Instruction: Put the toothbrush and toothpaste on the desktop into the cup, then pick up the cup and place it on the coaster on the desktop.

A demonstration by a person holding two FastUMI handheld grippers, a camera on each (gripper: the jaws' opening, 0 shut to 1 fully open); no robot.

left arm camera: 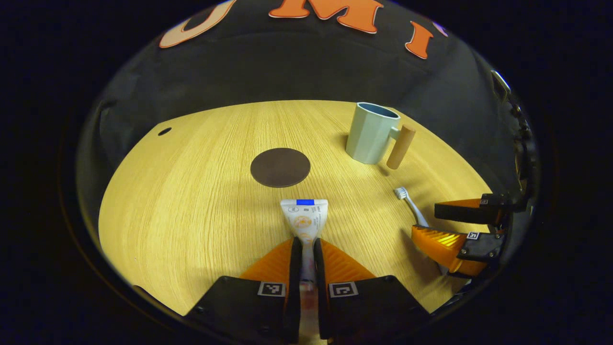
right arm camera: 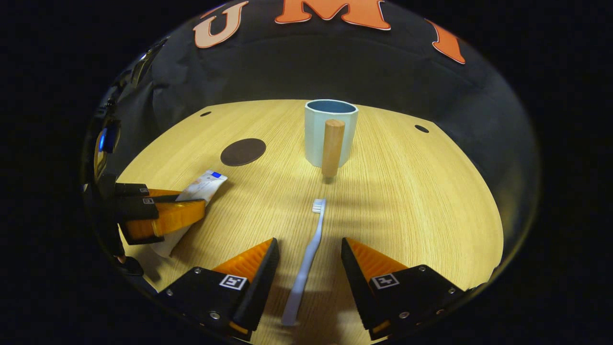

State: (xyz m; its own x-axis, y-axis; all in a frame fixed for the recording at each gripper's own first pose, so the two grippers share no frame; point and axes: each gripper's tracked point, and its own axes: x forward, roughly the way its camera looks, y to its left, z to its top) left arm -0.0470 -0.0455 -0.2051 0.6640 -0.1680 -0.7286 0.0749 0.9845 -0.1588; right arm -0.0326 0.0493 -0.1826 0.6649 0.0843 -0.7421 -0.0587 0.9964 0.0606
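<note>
Key relation: toothbrush (right arm camera: 306, 258) lies flat on the table (right arm camera: 421, 201), long axis running near-to-far, in line w/ the right claw (right arm camera: 309, 266). Bristle head at the far end, pointing toward the cup (right arm camera: 330, 132); handle end nearest the camera. Right claw's fingers are apart, one each side of the handle, neither touching it as far as the right gripper view shows. Judgement: closing across the handle needs no turn of the claw, since the axis lies between the fingers.

Left claw (left arm camera: 306, 261) is clamped on the toothpaste tube (left arm camera: 305, 218). Tube points away from the claw toward the far side, flat crimped end farthest out. Whether the tube is clear of the table I cannot tell.

Cup: pale blue, upright, open top, wooden peg handle (right arm camera: 332, 146) facing the right claw. Stands far of the toothbrush, near dead ahead of the right claw; far-right of the left claw in the left gripper view. Right claw is the nearer to it. Cup looks empty, though its inside is only partly seen.

Coaster (left arm camera: 280, 166): dark round disc, flat, bare, just far of the tube's end, left of the cup, well apart from it.

Surface: light wood-grain table, round holes near the far edge. Room: black cloth booth wall behind.
</note>
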